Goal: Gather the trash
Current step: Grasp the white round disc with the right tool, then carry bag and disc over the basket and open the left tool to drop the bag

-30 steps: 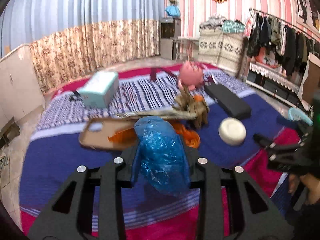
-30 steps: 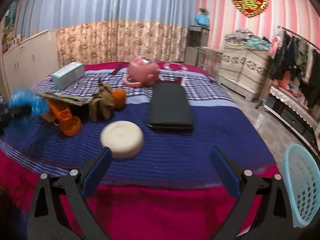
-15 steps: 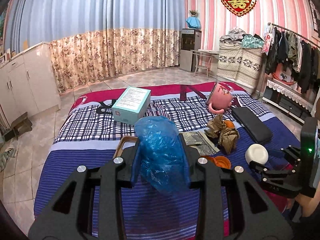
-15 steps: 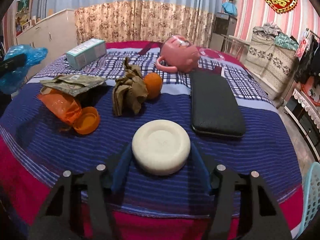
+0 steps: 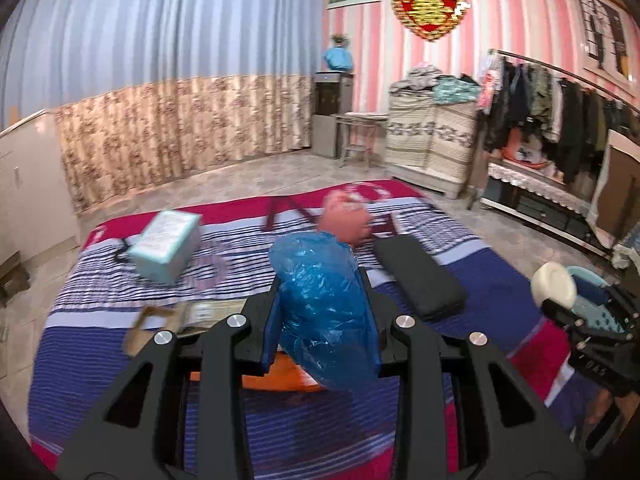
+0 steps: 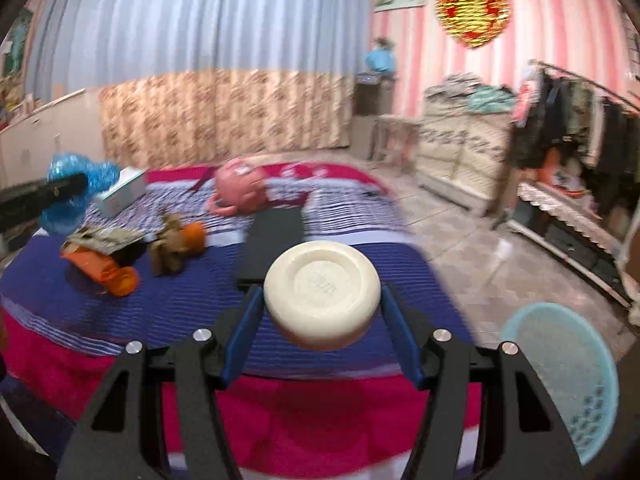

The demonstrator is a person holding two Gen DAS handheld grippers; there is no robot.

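My left gripper (image 5: 323, 334) was raised above the bed, its two black fingers pointing forward and pressed in against the crumpled blue plastic bag (image 5: 326, 312) pinched between their blue pads. My right gripper (image 6: 322, 330) was lifted too, its jaws clamped on either side of the round white lid (image 6: 322, 292), which sat level between the blue pads. From the left wrist view, the right gripper (image 5: 560, 300) stood off to my right, well apart from the left.

Warm, even indoor light, motion blur throughout, fisheye bending and dark corners at edges
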